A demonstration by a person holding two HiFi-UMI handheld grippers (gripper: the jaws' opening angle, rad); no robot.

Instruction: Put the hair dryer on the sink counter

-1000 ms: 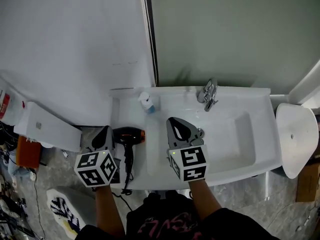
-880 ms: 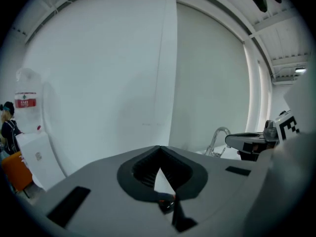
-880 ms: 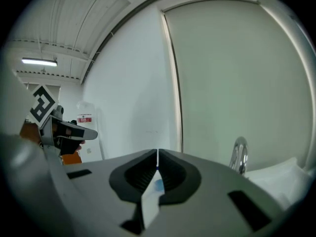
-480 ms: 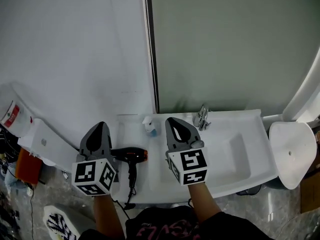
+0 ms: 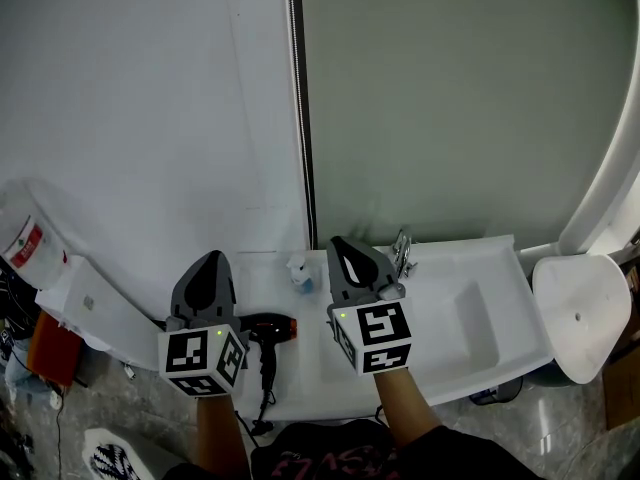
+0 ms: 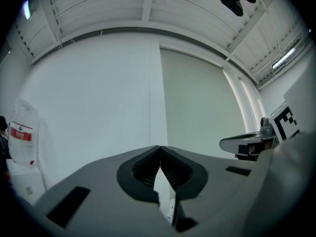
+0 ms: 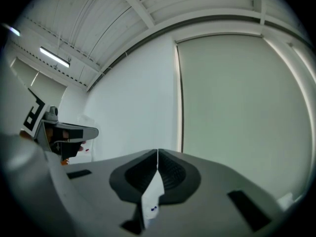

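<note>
The left hand-held gripper [image 5: 208, 261] has its jaws pressed together with nothing between them. The right hand-held gripper [image 5: 336, 241] is likewise closed and empty. Both hang at lower centre of the head view, above the white sink surface [image 5: 310, 363]. The black hair dryer with an orange nozzle [image 5: 266, 330] lies on that surface between them, left of the basin. The placing looks done. Any retreat should lift straight up, clear of the dryer's black cord [image 5: 266, 393] and the small clear bottle [image 5: 297, 271].
</note>
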